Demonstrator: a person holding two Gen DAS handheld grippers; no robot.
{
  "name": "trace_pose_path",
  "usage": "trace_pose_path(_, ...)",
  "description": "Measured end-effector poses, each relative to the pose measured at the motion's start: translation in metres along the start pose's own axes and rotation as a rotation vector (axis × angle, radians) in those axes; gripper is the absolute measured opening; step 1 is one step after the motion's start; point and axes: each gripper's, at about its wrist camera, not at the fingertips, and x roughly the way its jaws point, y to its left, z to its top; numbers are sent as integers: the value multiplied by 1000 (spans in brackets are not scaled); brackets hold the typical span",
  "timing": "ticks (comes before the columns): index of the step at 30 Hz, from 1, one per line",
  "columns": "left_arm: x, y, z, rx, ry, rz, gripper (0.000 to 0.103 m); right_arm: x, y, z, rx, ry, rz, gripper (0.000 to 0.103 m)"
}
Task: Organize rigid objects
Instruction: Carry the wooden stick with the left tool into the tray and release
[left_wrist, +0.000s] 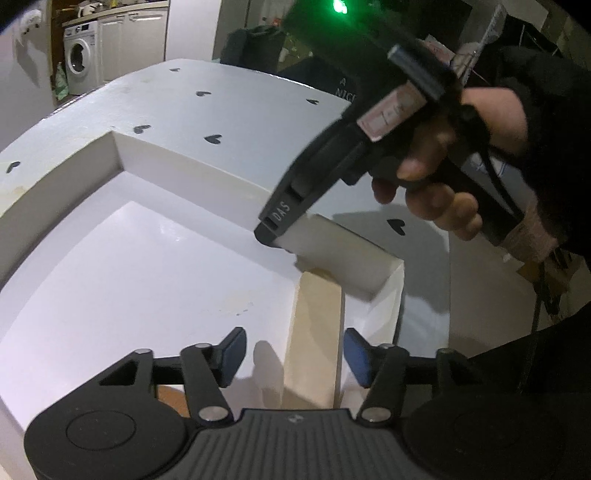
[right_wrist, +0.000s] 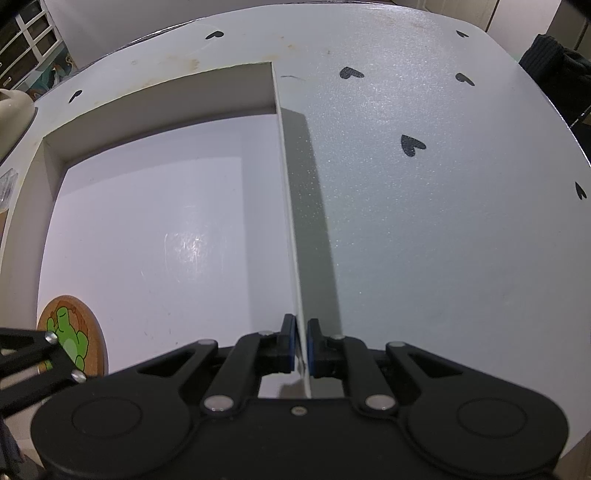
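A shallow white box lies open on the table. Its thin right wall runs straight into my right gripper, which is shut on it. In the left wrist view the right gripper, held by a hand, pinches that same wall near a corner. My left gripper stands open astride the box's near wall; the pads do not press on it. A round cork coaster with a green figure lies on the box floor in the near-left corner, partly behind the left gripper's linkage.
The box sits on a white tablecloth with black hearts. A cream object stands at the table's left edge. Dark fabric lies off the far right corner. A washing machine and cabinets are far behind.
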Motion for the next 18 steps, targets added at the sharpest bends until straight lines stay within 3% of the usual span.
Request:
trace_pose_path(4, -15, -3, -1, -10, -33, 26, 86, -1, 0, 0, -3, -2, 3, 8)
trace_pose_path(10, -35, -8, -5, -29, -82, 57, 97, -1, 0, 0, -8, -3, 4, 8)
trace_pose_path(18, -67, -5, -13, -80, -157, 128, 103, -1, 0, 0, -10, -4, 2, 8)
